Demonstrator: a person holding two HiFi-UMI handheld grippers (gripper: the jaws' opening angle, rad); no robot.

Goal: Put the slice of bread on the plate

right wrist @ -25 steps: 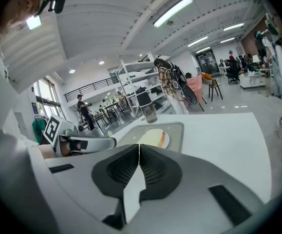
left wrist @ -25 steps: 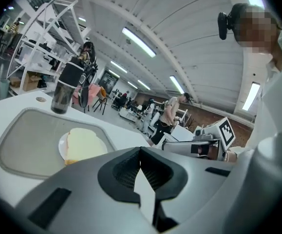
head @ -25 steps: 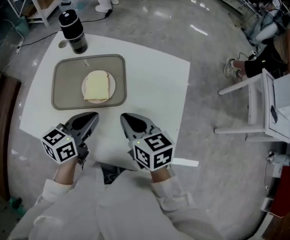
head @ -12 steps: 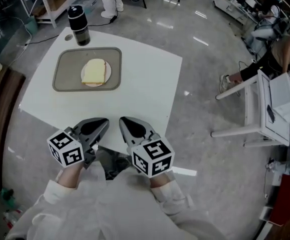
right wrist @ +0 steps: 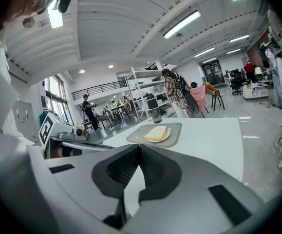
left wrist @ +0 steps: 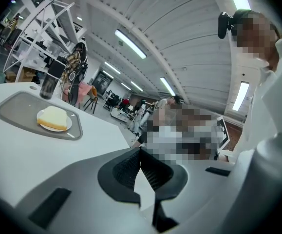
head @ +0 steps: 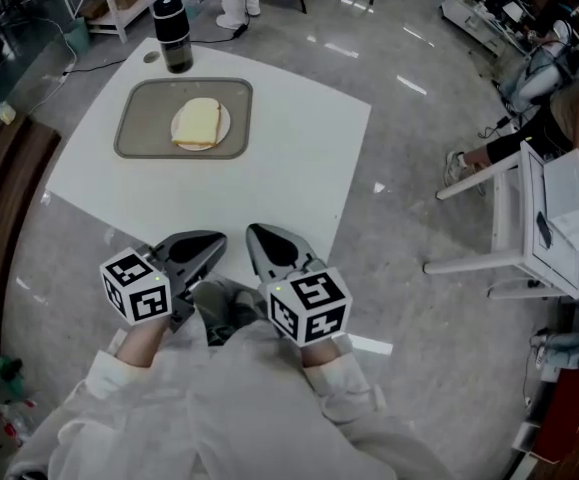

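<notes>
- Nearest, the person's white sleeves hold both tools low over the glossy grey floor, short of the table's near edge.
- The left gripper, a grey two-jaw claw with a marker cube, has its ribbed pads pressed together at the tips in its own view, with nothing between them.
- The right gripper is the same: its own view shows the jaws closed on each other and empty.
- Beyond them lies the white square table, its near half bare.
- Well apart from both claws, at the far left of the table, sits a grey rectangular tray with rounded corners.
- In the tray is a small round white plate, and the pale yellow, square slice of bread lies flat on it, covering most of it. The task looks finished.
- Just past the tray's far edge stands an upright black cylindrical flask.
- What could go wrong, as I judge it:
  - The bread seems to sit toward the plate's left side, so a jolt to the table or tray might slide it over the rim.
  - Any return reach with the jaws closed would push instead of grip, nudging the bread off or shifting the plate.
  - A reach that overshoots the tray could tip the flask, which is tall and narrow.
  - The safest course appears to be leaving everything alone.
</notes>
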